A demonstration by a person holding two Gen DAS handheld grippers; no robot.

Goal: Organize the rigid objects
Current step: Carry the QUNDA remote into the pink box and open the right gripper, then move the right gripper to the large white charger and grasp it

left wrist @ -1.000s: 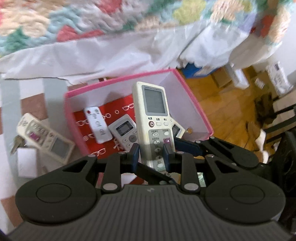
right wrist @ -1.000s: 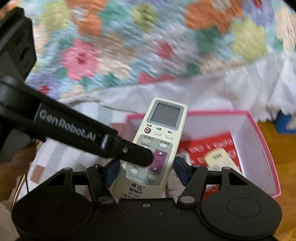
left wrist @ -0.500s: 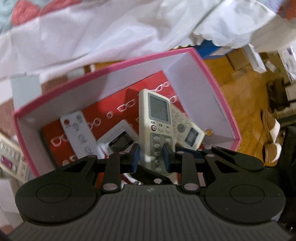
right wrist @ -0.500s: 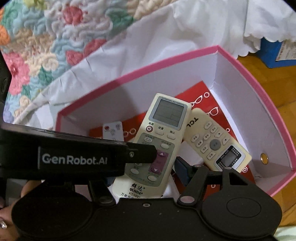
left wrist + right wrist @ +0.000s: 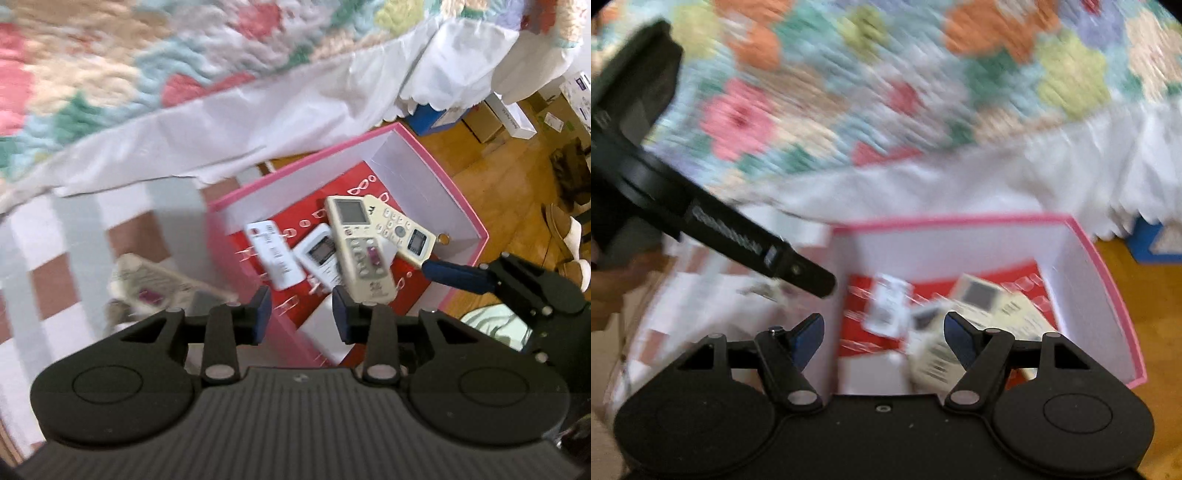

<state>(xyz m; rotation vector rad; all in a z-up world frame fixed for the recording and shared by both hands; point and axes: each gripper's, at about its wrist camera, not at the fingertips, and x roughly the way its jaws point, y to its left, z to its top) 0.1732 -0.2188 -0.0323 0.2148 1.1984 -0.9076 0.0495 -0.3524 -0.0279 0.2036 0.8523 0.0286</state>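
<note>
A pink box [image 5: 458,192] with a red floor holds several remotes. A large cream remote [image 5: 360,247] lies in it across a TCL remote [image 5: 404,230], beside a small white remote [image 5: 275,254] and a grey-screened one [image 5: 321,254]. My left gripper [image 5: 301,319] is open and empty above the box's near left wall. My right gripper [image 5: 882,338] is open and empty over the same box [image 5: 1108,280], where the remotes [image 5: 982,299] look blurred. Another cream remote [image 5: 162,288] lies outside the box on the checked cloth.
A flowered quilt [image 5: 110,74] and white bed skirt [image 5: 295,110] hang behind the box. Wooden floor [image 5: 509,177] with cardboard boxes and slippers [image 5: 569,236] lies to the right. A blue box [image 5: 1152,240] stands by the bed skirt.
Both grippers have opened and let go of the large cream remote, which now lies in the pink box. Both grippers have pulled back and up from the box.
</note>
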